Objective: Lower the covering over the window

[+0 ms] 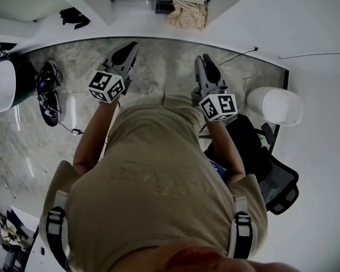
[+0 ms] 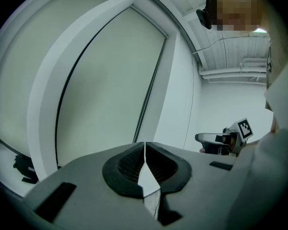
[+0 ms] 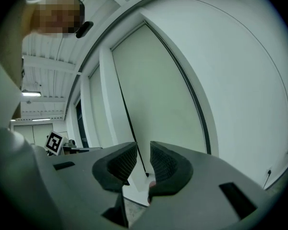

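1. The left gripper [image 2: 145, 147] has its jaws pressed together along their whole length, with nothing caught between them. It points up and forward at the window, and the pale roller blind [image 2: 105, 90] fills the pane straight ahead of its tips.
2. The right gripper [image 3: 143, 164] has its jaws partly apart, with a clear gap between the ribbed pads and nothing pinched there. It has hold of nothing.
3. A thin dark cord [image 3: 129, 123] hangs down the blind beyond the right gripper's tips. Seen along the jaws, it lines up with the gap and ends just past the tips. It looks to lie farther off than the pads, not between them.
4. In the head view both tools are held out in front of the person, side by side and well apart, tips toward the window wall.
5. Ahead of each tool the blind appears to cover the whole pane it faces. How much travel is left cannot be judged.
6. The step in hand is probably the reach for the cord, before any pull.
7. The next move would call for pushing the right gripper forward until the cord sits between the pads, closing firmly on that thin line, then drawing straight down.
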Demonstrator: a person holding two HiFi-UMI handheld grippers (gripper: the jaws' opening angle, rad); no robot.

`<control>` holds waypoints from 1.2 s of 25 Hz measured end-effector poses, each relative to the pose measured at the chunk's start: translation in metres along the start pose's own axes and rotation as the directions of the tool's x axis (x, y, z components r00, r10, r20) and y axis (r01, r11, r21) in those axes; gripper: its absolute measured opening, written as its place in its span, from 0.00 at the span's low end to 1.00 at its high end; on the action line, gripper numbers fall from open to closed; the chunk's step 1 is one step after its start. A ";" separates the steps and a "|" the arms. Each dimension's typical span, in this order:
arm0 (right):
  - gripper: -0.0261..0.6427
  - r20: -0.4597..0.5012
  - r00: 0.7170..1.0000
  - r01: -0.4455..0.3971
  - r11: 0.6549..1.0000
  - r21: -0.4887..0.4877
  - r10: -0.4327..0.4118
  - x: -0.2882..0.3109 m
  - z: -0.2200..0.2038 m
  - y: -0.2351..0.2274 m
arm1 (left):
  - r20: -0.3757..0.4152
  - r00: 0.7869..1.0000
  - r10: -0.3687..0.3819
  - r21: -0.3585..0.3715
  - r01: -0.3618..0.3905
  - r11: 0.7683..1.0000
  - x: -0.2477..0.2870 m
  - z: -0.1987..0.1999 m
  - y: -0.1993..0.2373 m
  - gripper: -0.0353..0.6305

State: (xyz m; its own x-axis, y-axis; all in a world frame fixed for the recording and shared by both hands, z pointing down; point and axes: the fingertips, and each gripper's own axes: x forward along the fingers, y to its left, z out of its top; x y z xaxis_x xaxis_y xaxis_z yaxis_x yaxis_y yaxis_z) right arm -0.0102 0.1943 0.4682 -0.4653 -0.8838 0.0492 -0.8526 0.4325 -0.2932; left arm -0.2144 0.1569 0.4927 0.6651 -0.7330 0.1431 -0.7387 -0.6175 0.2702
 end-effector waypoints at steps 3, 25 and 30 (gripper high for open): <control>0.15 -0.014 1.000 -0.007 1.000 -0.008 0.007 0.000 0.009 0.006 | 0.013 1.000 0.005 0.010 -0.005 1.000 -0.002 0.011 0.005 0.09; 0.15 -0.068 0.984 -0.166 0.986 -0.026 0.164 0.072 -0.014 0.029 | 0.051 0.996 0.067 0.000 -0.067 0.998 0.014 0.015 0.050 0.09; 0.15 -0.060 0.987 -0.153 0.987 -0.057 0.150 0.105 0.002 0.022 | 0.071 0.996 0.056 -0.022 -0.055 0.998 0.025 0.020 0.067 0.09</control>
State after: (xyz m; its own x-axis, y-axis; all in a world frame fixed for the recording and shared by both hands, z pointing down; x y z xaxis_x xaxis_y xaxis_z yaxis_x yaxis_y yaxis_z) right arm -0.0776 0.1104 0.4653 -0.6012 -0.7966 0.0624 -0.7835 0.5724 -0.2420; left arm -0.2497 0.0914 0.4950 0.6129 -0.7851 0.0898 -0.7715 -0.5700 0.2825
